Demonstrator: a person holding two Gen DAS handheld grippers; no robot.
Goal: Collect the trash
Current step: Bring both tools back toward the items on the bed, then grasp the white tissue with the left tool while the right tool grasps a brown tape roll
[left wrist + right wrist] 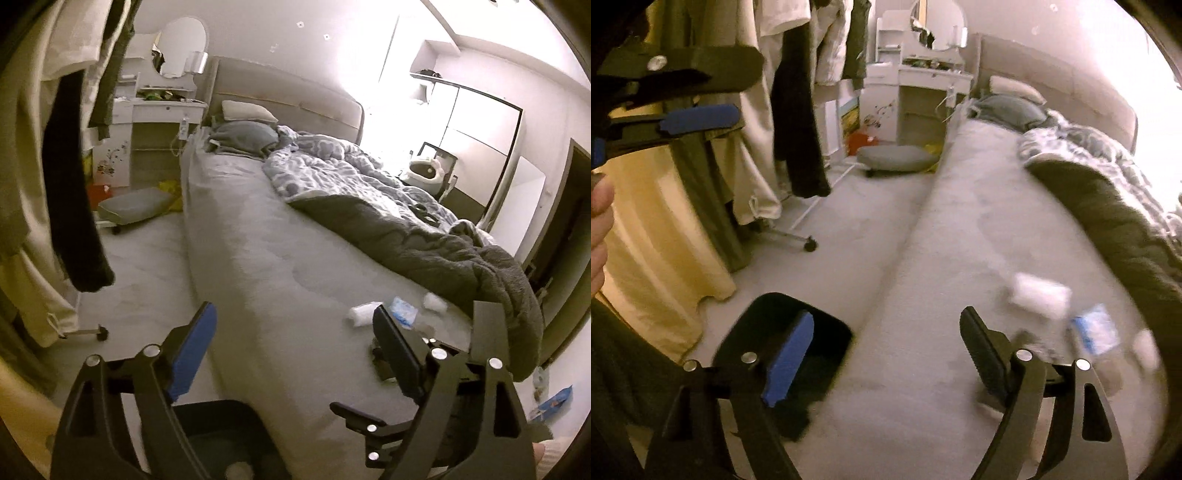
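Trash lies on the bed [258,258] near the dark blanket [443,243]: white wad [360,314], blue-and-white wrapper [403,312], second wad [434,301]; left gripper [291,354] and right gripper [886,354] both gape wide, holding nothing, above the black bin [798,332].

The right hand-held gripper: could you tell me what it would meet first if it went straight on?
Probably the grey bed sheet; the open right hand-held gripper points along the mattress, though depth is unclear.

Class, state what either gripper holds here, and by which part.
Nothing. The left gripper and right gripper are both open and empty.
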